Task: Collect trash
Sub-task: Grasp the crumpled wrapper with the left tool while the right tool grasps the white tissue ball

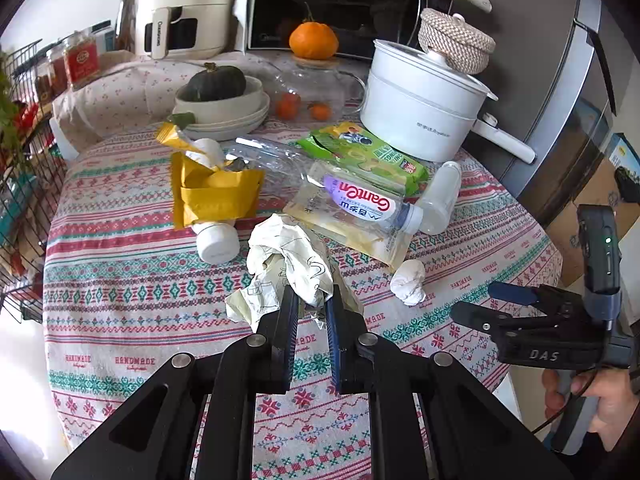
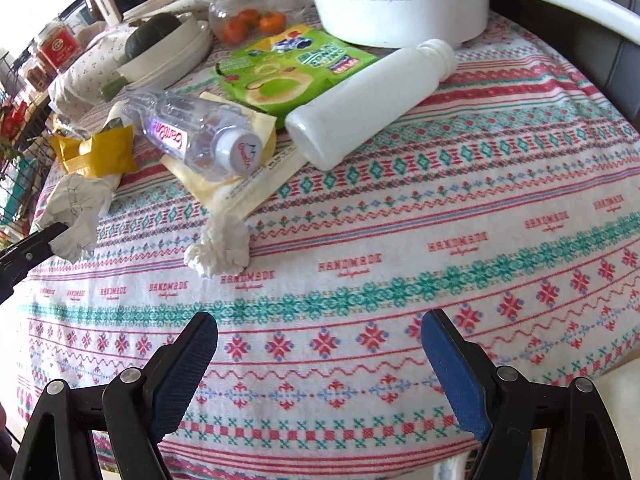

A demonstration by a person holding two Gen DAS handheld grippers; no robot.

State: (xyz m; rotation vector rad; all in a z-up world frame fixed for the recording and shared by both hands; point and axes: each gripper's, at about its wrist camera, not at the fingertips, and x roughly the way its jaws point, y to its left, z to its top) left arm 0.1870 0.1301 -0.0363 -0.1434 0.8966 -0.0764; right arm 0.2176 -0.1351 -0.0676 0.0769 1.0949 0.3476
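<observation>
Pinched between the left gripper (image 1: pixel 313 307) pads, crumpled paper (image 1: pixel 286 270) lifting clear; right gripper (image 2: pixel 320 344) spread and empty, tissue wad (image 2: pixel 219 250) just ahead, likely next for grabbing.

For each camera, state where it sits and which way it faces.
Left wrist: rides the left gripper, looking down its fingers, shut on the crumpled paper; the right gripper and the hand holding it show at right.
Right wrist: rides the open right gripper, facing the tablecloth; a left gripper finger shows at left.
Shared: crumpled paper, tissue wad, clear bottle.
</observation>
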